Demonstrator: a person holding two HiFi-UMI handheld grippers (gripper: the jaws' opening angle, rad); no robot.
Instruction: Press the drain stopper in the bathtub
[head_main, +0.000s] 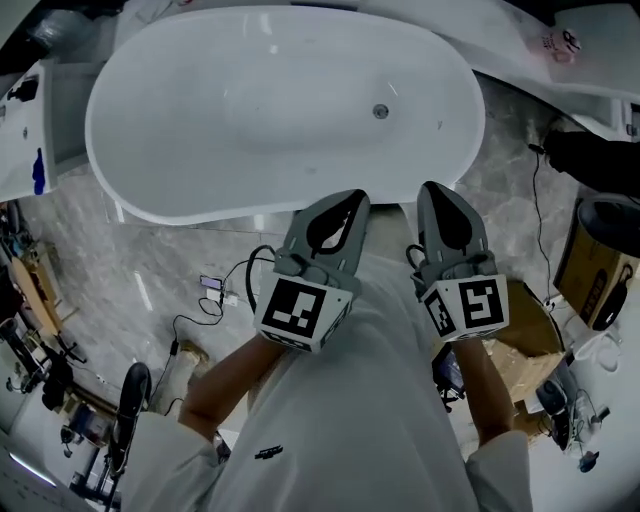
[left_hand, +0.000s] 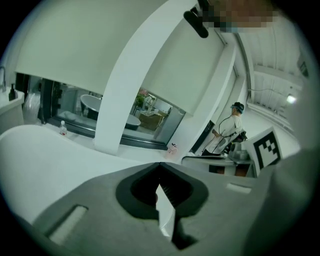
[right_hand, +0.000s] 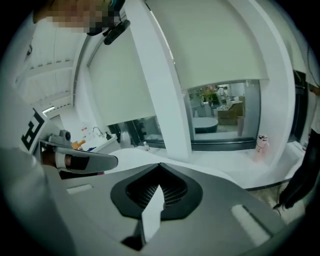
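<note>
— Checking the tongs first: how do they stand?

— Both are clenched on nothing. The left gripper (head_main: 338, 212) and the right gripper (head_main: 447, 205) each have their tips pressed together. They are held close to the person's chest, just over the near rim of the bathtub (head_main: 150, 190).

— And the drain stopper?

— The drain stopper (head_main: 380, 112) sits on the tub's floor toward its right end. It is well apart from both grippers and nearer the right one.

— What might go wrong?

— I'd judge the reach to be the risk. The stopper is a small round target low in a smooth basin. A closed tip landing off-centre could skid off without pressing it. Leaning in could also knock a gripper against the rim.

— Anything in the tub?

— Nothing I can see. There is no water, only the stopper.
</note>
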